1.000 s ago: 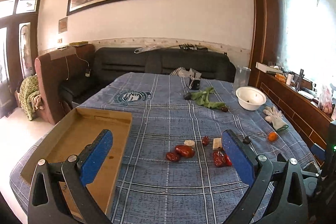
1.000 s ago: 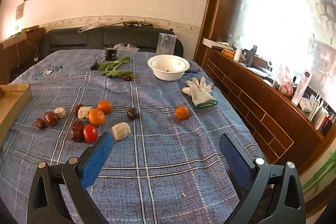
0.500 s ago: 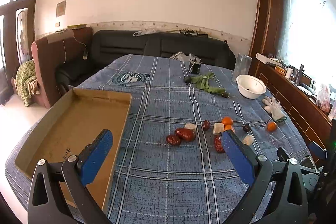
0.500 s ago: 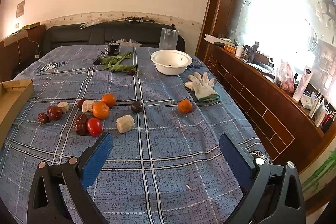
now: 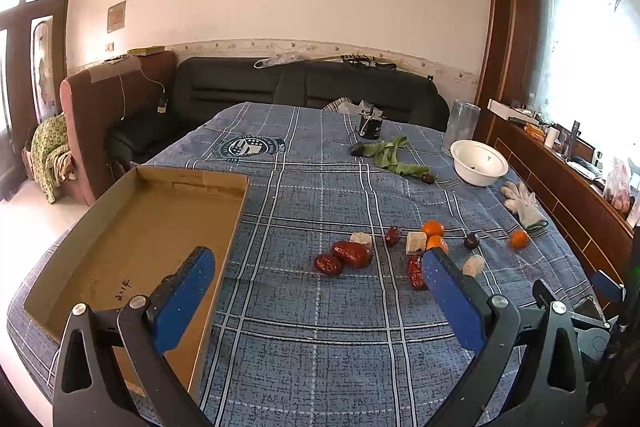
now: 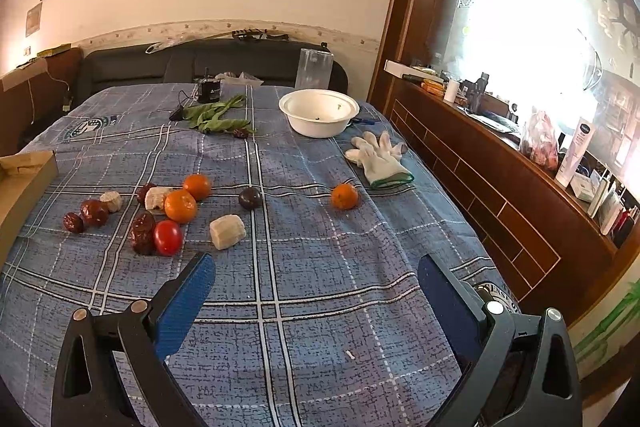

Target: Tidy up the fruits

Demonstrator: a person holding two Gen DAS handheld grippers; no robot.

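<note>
On the blue plaid tablecloth [image 6: 320, 307], the fruits are scattered in a loose cluster toward the table's left side as seen from the right wrist, none yet in the cardboard box [image 5: 132, 227] lying at the left edge. Both claws are held spread and empty above the near edge — left gripper [image 5: 316, 263], right gripper [image 6: 316, 267].

From the right gripper, the nearest pieces lie ahead and to the left: a pale chunk [image 6: 227, 231] just past the left fingertip, a red tomato [image 6: 168, 237] touching a dark red date [image 6: 143, 233] further left, and two oranges [image 6: 181, 205] behind them. A dark plum [image 6: 250, 198] sits almost straight ahead, and a lone orange [image 6: 344, 196] lies ahead, slightly right, near the white glove [image 6: 378, 157].

From the left gripper, the same cluster is seen ahead and right, partly hidden by its right finger; two dates [image 5: 351, 253] lie between the jaws' line and the box — well clear of it.

Judged: the left gripper is nearer the box and the dates, the right gripper nearer the tomato and chunk. The date's long axis runs roughly away from the right camera, so a grasp across it looks feasible without turning the wrist. A white bowl [image 6: 319, 113] stands at the far right, well apart.
</note>
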